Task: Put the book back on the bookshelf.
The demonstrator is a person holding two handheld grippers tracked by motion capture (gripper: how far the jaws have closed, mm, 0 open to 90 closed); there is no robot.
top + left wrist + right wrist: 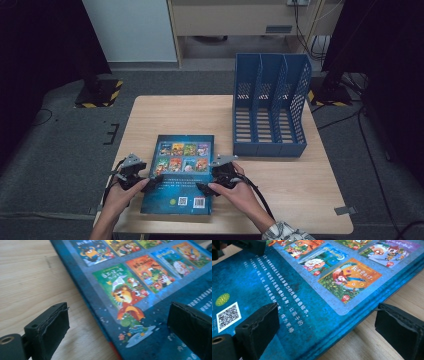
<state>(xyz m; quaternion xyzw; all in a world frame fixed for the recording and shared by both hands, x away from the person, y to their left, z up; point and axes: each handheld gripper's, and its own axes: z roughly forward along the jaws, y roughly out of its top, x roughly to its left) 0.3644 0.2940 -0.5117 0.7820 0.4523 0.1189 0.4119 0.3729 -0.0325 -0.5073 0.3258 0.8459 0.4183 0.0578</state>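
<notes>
The book lies flat, back cover up, in the lower centre of the high view, on the near part of the wooden table. Its cover is dark blue. Two rows of small, bright cover pictures fill the upper half; lines of pale print run below them, and a green round seal, a QR code and a barcode sit near the bottom edge.

The left gripper is at the book's left edge, lower left of centre. In the left gripper view its jaws stand spread, one over bare wood and one over the cover, with the book's edge between them and nothing pinched.

The right gripper is at the book's right edge. In the right gripper view its jaws are likewise spread across that edge, clamping nothing.

A blue file rack with three slots stands upright in the upper right of the table, well apart from the book.

The print on the cover is too small to read. Whether either lower jaw touches the cover or the table cannot be told. Both gripper views cut the book off at the frame edges.
</notes>
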